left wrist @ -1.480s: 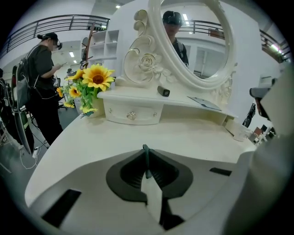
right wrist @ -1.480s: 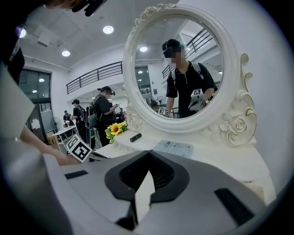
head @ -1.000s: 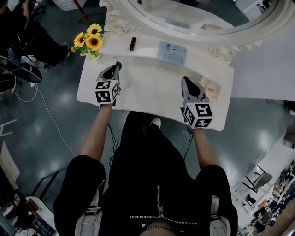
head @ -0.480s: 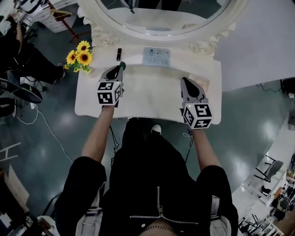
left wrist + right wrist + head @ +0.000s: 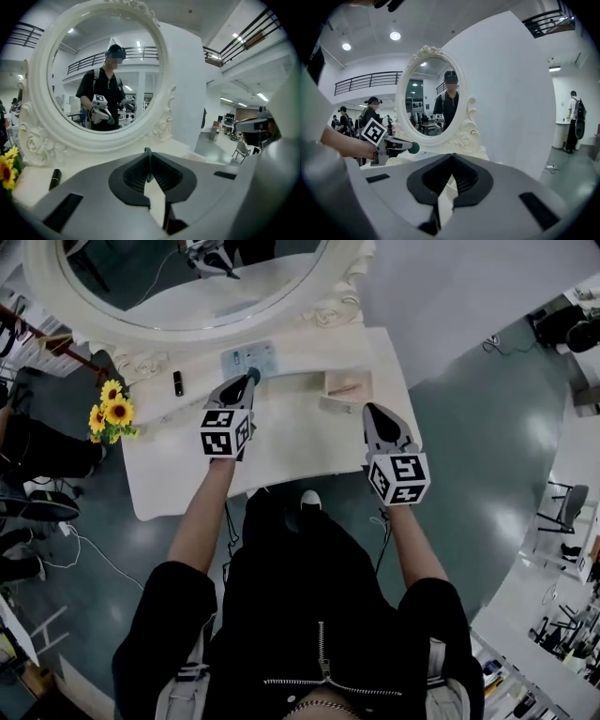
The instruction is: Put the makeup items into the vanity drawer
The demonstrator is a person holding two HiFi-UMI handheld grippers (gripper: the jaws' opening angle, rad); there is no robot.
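On the white vanity table [image 5: 281,442], a black lipstick [image 5: 178,382] lies at the back left. A pale blue palette [image 5: 246,358] sits below the mirror. Further right a shallow beige box [image 5: 345,387] holds a pinkish item, with a small pale piece [image 5: 335,406] in front of it. My left gripper [image 5: 247,381] is shut and empty, its green tip at the palette's front edge. My right gripper [image 5: 372,412] hovers shut and empty over the table's right front, just right of the beige box. The lipstick [image 5: 55,178] also shows in the left gripper view.
A big oval mirror [image 5: 187,287] in an ornate white frame stands along the back of the table. Yellow sunflowers [image 5: 112,414] stick out at the left end. A white wall [image 5: 450,296] rises to the right, and dark green floor surrounds the table.
The head view has swung, so the table now sits turned and further left. My left gripper's tip has come up to the pale blue palette. The beige box now lies left of my right gripper.
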